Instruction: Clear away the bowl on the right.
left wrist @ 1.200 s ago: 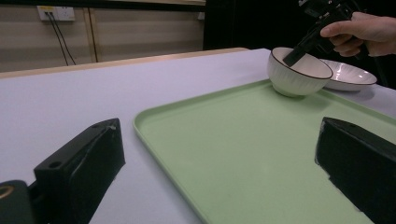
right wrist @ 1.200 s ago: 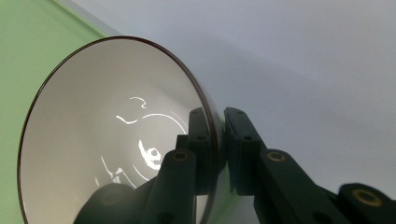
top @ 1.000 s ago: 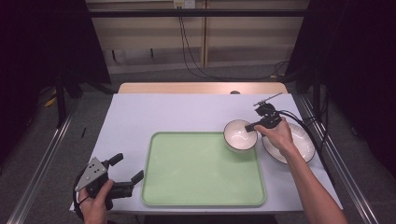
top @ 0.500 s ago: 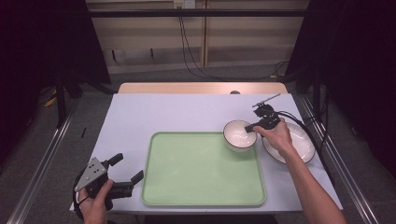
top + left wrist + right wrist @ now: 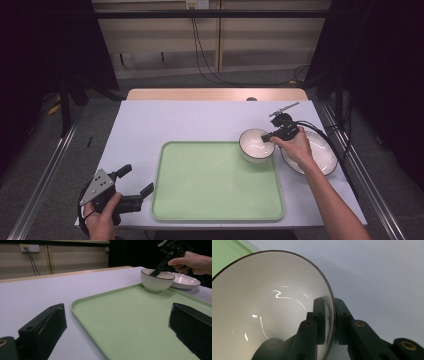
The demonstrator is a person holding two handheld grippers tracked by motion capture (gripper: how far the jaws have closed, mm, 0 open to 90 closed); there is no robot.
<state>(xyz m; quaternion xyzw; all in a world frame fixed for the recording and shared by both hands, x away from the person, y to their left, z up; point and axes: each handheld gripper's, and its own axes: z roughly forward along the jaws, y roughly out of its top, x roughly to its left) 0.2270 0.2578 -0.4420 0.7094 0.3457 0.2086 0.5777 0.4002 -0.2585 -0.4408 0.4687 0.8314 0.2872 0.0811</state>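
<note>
Covering most of the white table, a pale green tray lay flat, with a white bowl at its far right corner beside a white plate. The right gripper pinched the bowl's dark-edged rim — one jaw inside, one outside. The left gripper hung near the tray's left edge — jaws spread wide, holding nothing.

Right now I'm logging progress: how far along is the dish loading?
Nothing is clearly finished. In hand: the right tongs pinch the bowl rim at the green tray corner. Left: the plate sits off-tray; the left tongs wait open.
</note>
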